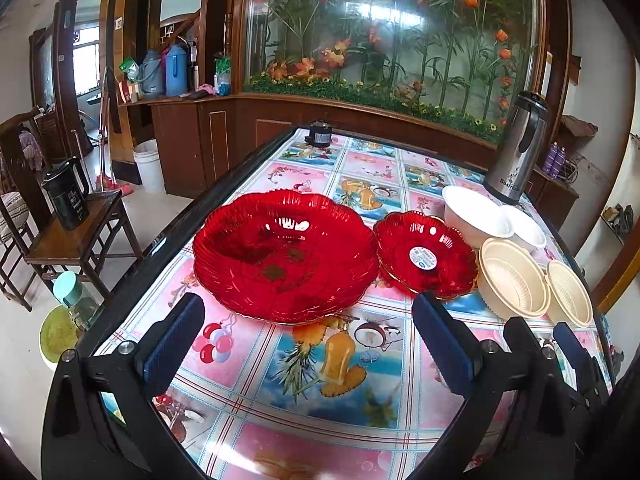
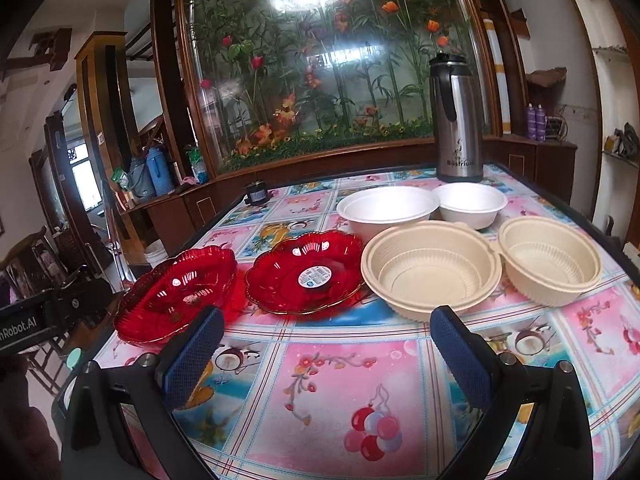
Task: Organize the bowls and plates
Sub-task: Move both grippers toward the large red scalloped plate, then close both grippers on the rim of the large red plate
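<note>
The table [image 2: 320, 380] wore a glossy pink-and-blue fruit-print cloth. On it, from the left, sat a big scalloped red plastic plate [image 1: 286, 254], a smaller red scalloped plate [image 1: 426, 254] bearing a white barcode sticker [image 2: 315, 277], 2 ribbed cream plastic bowls [image 2: 430, 270] side by side, and 2 white foam bowls [image 2: 388, 208] behind them. A steel flask [image 2: 456, 120] lettered "Bostrion" stood at the far edge. The left gripper [image 1: 308, 344] and right gripper [image 2: 326, 358] both hovered with fingers spread apart, empty. Only the right view showed "nRobot.AI" on the other gripper's body.
</note>
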A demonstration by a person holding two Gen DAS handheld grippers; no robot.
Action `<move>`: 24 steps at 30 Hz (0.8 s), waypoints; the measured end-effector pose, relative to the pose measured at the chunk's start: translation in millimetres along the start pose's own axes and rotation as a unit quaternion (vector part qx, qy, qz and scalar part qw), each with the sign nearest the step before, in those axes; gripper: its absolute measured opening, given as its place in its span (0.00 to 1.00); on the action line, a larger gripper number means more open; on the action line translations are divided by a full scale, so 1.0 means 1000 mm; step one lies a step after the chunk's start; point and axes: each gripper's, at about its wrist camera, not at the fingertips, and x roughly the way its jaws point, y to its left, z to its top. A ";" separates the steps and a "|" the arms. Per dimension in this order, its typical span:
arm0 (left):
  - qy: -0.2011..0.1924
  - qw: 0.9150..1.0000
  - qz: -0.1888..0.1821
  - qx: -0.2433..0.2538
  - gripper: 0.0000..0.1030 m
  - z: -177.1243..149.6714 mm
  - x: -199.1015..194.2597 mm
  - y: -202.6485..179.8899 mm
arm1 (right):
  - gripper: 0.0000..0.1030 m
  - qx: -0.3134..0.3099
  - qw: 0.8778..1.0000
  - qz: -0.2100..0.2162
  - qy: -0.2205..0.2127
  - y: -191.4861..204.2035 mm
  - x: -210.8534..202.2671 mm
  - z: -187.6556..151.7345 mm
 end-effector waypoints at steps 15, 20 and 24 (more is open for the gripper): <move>0.021 0.998 0.045 -0.025 1.00 0.004 0.023 0.054 | 1.00 0.032 0.996 0.063 0.061 0.040 0.046 0.014; 0.057 0.995 0.055 -0.057 1.00 0.013 0.042 0.104 | 1.00 0.054 0.991 0.077 0.097 0.066 0.070 0.008; 0.102 0.990 0.022 -0.096 1.00 0.024 0.067 0.131 | 0.99 0.078 0.987 0.066 0.123 0.075 0.084 0.007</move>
